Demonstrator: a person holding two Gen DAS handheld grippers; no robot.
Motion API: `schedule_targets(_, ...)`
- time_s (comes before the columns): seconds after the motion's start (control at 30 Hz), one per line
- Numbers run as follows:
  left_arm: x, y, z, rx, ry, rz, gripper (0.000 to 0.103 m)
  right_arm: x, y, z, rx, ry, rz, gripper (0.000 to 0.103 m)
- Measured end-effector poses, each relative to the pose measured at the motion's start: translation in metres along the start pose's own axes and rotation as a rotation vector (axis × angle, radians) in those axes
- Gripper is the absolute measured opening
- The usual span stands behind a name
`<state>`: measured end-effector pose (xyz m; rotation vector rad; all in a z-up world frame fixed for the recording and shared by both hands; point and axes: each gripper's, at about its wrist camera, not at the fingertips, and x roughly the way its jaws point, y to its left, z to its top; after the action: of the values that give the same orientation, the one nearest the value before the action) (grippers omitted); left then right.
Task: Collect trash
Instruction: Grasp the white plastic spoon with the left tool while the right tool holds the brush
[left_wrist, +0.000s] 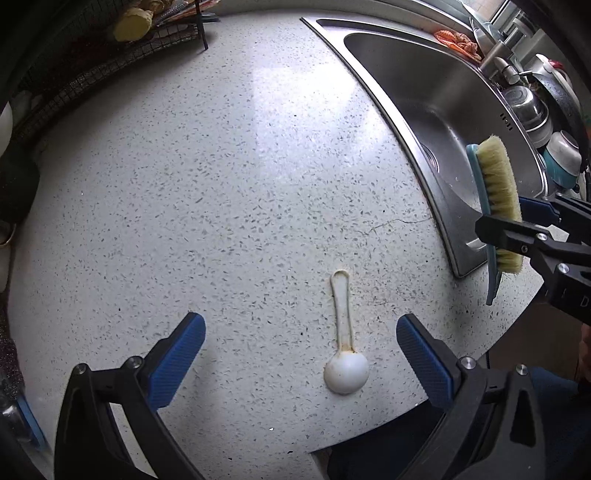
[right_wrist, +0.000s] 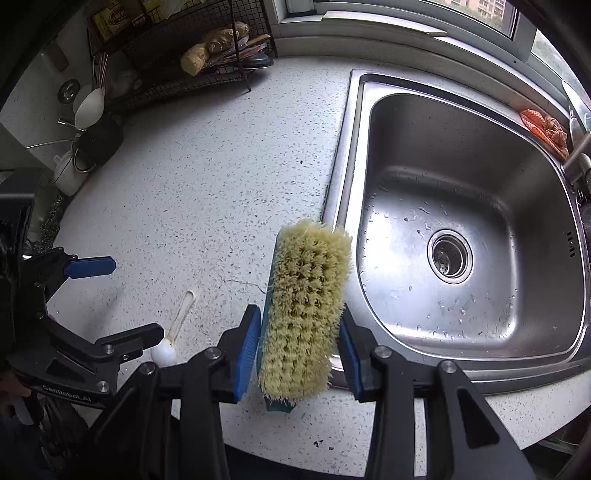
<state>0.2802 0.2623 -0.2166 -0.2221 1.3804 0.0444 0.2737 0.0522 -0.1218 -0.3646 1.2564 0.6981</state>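
Observation:
A small white plastic scoop (left_wrist: 345, 350) lies on the speckled countertop (left_wrist: 221, 166), bowl toward me, handle pointing away. My left gripper (left_wrist: 301, 334) is open just above the counter, and the scoop lies between its blue pads, nearer the right one. The scoop also shows in the right wrist view (right_wrist: 171, 338). My right gripper (right_wrist: 299, 328) is shut on a teal-backed scrub brush (right_wrist: 306, 310) with yellow bristles, held above the counter by the sink's left rim. The brush shows in the left wrist view (left_wrist: 496, 203) at the right.
A steel sink (right_wrist: 461, 221) with water drops fills the right side. A black wire rack (right_wrist: 184, 62) with food items stands at the back. Utensils and a dark pot (right_wrist: 96, 144) stand at the back left. An orange cloth (right_wrist: 545, 129) lies behind the sink.

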Motion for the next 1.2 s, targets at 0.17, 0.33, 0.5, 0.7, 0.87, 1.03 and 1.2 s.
schedule_targets(0.17,0.014,-0.009,0.011,0.050,0.039,0.039,0.089,0.000,-0.005,-0.005,0.030,0.002,-0.008,0.038)
schedule_targets(0.33,0.024,-0.018,0.014,0.088,0.076,0.088,0.077,-0.001,-0.012,-0.008,0.067,-0.004,-0.008,0.038)
schedule_targets(0.5,0.029,-0.032,0.014,0.131,0.092,0.089,0.074,-0.001,-0.016,-0.008,0.104,-0.013,-0.012,0.038)
schedule_targets(0.7,0.030,-0.045,0.014,0.135,0.126,0.090,0.059,0.000,-0.014,-0.009,0.114,-0.020,-0.015,0.038)
schedule_targets(0.87,0.022,-0.049,0.018,0.111,0.121,0.088,0.028,-0.001,-0.013,-0.009,0.110,-0.023,-0.019,0.038)
schedule_targets(1.03,0.013,-0.052,0.016,0.095,0.108,0.085,0.011,-0.003,-0.013,-0.007,0.101,-0.031,-0.010,0.038)
schedule_targets(1.2,0.009,-0.048,-0.002,0.056,0.089,0.091,0.009,-0.004,-0.010,-0.008,0.074,-0.035,0.003,0.038)
